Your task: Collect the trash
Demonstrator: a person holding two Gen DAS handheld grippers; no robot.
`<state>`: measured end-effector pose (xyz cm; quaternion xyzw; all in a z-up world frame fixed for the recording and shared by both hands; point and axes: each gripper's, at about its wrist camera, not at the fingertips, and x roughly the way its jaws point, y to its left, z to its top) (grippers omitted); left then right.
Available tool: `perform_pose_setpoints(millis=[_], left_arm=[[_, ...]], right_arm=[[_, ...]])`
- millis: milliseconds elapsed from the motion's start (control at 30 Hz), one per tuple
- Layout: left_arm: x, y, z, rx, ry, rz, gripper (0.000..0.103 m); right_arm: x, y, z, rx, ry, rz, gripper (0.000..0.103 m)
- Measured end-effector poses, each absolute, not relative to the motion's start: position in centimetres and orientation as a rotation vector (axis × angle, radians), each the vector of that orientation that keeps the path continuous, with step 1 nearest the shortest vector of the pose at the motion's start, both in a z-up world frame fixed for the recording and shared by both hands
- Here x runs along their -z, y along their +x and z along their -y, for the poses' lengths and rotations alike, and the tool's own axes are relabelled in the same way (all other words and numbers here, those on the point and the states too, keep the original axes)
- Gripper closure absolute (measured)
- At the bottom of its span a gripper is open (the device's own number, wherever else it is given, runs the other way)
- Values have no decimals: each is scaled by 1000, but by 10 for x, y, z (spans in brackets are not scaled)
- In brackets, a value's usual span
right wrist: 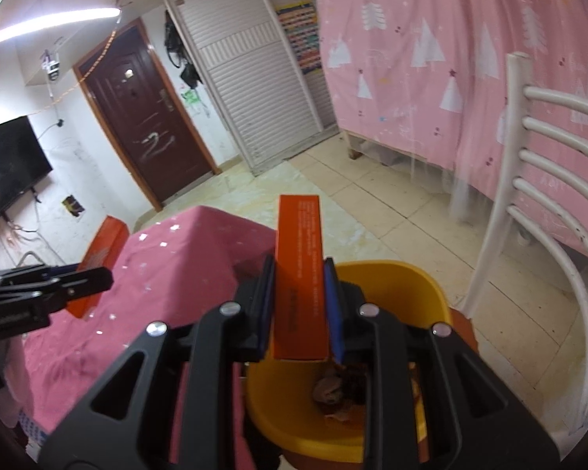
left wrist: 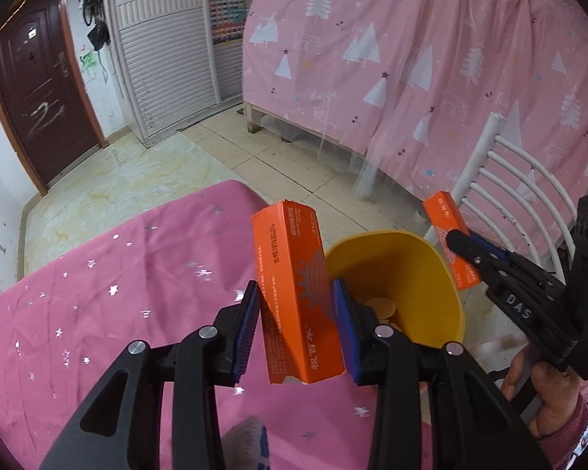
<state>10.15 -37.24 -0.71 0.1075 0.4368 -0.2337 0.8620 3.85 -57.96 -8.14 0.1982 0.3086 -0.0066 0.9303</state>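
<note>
With each gripper (left wrist: 298, 329) (right wrist: 300, 309) clamped on an orange carton (left wrist: 294, 286) (right wrist: 300, 274), center both over the yellow bin (left wrist: 431, 270) before letting go.

A lived-in room of a home. Ahead of the tool and to the left stands a dark brown entry door (right wrist: 149, 117) beside a white louvred wardrobe (right wrist: 247, 78). To the right hangs a pink curtain (left wrist: 431, 58) printed with white trees, fronted by a white slatted chair (right wrist: 548, 180). Far left hangs a wall-mounted television (right wrist: 8, 164). A pink star-patterned tablecloth (left wrist: 98, 293) lies just below the tool.
</note>
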Motion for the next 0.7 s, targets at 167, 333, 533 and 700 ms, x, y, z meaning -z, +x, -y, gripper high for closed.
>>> perform_pose_setpoints(millis=[167, 333, 533, 700], left_arm=[[14, 95, 396, 556, 217, -933, 73], [23, 94, 415, 621, 184, -960, 73], [33, 98, 434, 711, 113, -970, 68], [32, 96, 443, 768, 46, -948, 33]], right_arm=[[97, 37, 593, 59, 419, -657, 80], [109, 38, 604, 83, 448, -668, 53], [102, 26, 613, 110, 476, -603, 42], [99, 15, 616, 125, 493, -576, 40]])
